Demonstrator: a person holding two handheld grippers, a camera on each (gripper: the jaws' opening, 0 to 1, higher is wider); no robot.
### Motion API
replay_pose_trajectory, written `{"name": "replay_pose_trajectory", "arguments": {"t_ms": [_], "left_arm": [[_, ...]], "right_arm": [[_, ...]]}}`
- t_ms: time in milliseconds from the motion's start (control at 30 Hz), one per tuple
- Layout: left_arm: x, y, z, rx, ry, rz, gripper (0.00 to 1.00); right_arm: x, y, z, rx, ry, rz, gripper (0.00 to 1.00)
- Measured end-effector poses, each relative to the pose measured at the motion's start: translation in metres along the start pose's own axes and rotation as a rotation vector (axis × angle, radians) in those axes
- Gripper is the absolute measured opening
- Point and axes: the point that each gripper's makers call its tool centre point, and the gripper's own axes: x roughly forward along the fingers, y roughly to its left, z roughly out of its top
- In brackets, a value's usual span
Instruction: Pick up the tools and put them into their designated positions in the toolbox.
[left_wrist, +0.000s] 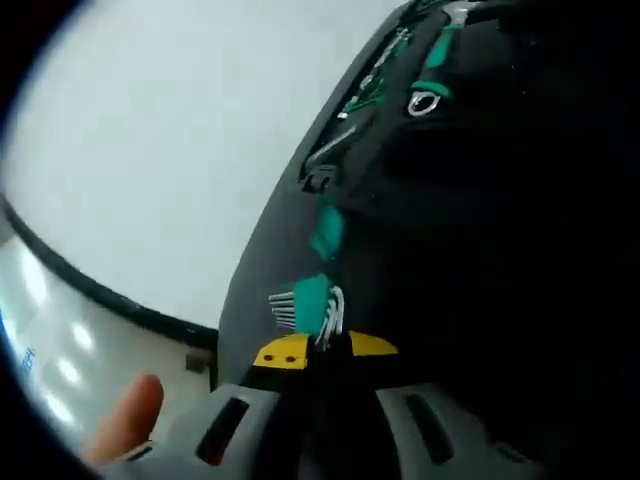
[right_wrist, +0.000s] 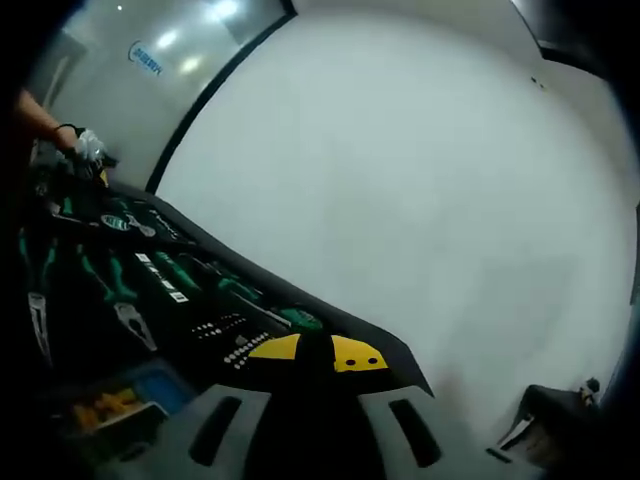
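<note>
Clamping a hex key set (left_wrist: 312, 310), left gripper (left_wrist: 325, 352) jaws hide its base; right gripper (right_wrist: 317, 352) jaws together.

Each gripper has two pale grey fingers (left_wrist: 240, 425) with a dark oblong slot and yellow tips; those on the right gripper (right_wrist: 318, 352) bear small black dots. A bare fingertip (left_wrist: 128, 418) shows beside the left gripper (left_wrist: 325, 352).

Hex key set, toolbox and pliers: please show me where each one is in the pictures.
Hex key set (left_wrist: 312, 308): left gripper view, on its green holder.
Toolbox (right_wrist: 200, 300): right gripper view, on its dark tool tray.
Pliers (right_wrist: 133, 322): right gripper view, on the metal jaws.
</note>
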Motion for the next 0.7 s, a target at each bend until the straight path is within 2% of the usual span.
{"name": "replay_pose_trajectory", "arguments": {"t_ms": [67,133,200,300,333,400,433,467,500,533,567,600,633,700], "left_arm": [[0.001,-0.001,0.001,0.022,0.000,-0.008,0.10],[0.006,-0.004,0.000,0.111,0.004,-0.013,0.11],[0.007,-0.002,0.001,0.108,0.009,0.032,0.11],[0.008,-0.002,0.003,0.189,0.008,0.087,0.11],[0.015,0.010,-0.002,0.140,0.014,0.094,0.11],[0.017,0.015,0.000,0.131,-0.001,0.114,0.11],[0.017,0.017,0.001,0.151,0.004,0.117,0.06],[0.018,0.014,-0.004,0.164,0.047,0.080,0.01],[0.022,0.018,-0.002,0.161,0.027,0.095,0.01],[0.023,0.019,-0.004,0.126,0.041,0.067,0.00],[0.021,0.019,0.001,0.075,0.016,0.064,0.00],[0.015,0.020,0.011,0.025,-0.039,0.073,0.00],[0.014,0.023,0.015,0.022,-0.063,0.086,0.00],[0.003,0.028,0.017,0.027,-0.061,0.117,0.00]], "right_arm": [[0.000,0.002,0.000,-0.004,0.002,0.005,0.07],[0.001,0.004,-0.002,-0.010,0.009,0.013,0.07],[0.001,0.004,-0.002,-0.022,0.012,0.012,0.07],[0.001,0.002,-0.003,-0.015,0.014,0.008,0.07],[0.001,0.002,-0.003,-0.012,0.015,0.006,0.07],[0.001,0.001,-0.004,-0.003,0.018,0.007,0.07],[0.001,0.001,-0.004,0.000,0.018,0.008,0.07],[0.002,0.001,-0.004,0.002,0.019,0.009,0.07],[0.002,0.001,-0.004,0.002,0.019,0.008,0.07],[0.001,0.001,-0.004,0.002,0.018,0.006,0.07],[0.001,0.000,-0.004,0.003,0.017,0.005,0.07],[0.001,0.000,-0.004,0.004,0.017,0.005,0.07],[0.001,0.000,-0.004,0.006,0.018,0.004,0.07],[0.002,-0.001,-0.005,0.009,0.020,0.004,0.07]]}}
